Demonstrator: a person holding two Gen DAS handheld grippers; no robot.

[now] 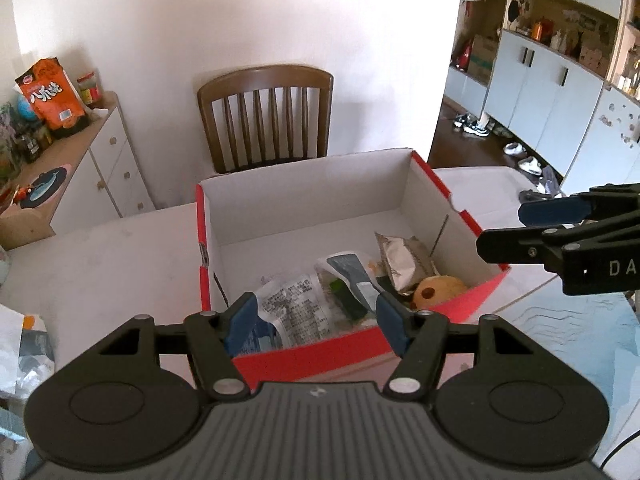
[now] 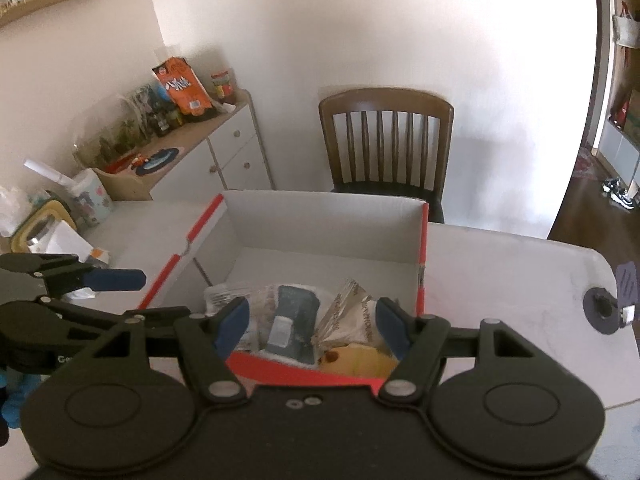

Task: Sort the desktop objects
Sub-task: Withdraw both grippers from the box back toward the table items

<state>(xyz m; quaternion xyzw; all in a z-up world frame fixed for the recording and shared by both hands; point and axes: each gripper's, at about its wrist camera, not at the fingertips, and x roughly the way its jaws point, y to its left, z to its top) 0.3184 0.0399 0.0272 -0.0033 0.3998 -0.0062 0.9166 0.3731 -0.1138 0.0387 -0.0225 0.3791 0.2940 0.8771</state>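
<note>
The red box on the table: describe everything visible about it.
The red box is an open, lidless cardboard carton, red outside and plain white inside, standing upright on the white table before a wooden chair. Its far half is bare; snack packets, a silver foil pouch and a round yellowish item lie against its near wall. Neither gripper touches it.

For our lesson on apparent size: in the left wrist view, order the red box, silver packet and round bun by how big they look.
1. red box
2. silver packet
3. round bun, partly hidden, so unsure

Snack packets (image 1: 304,304) inside red box (image 1: 460,304)
</note>
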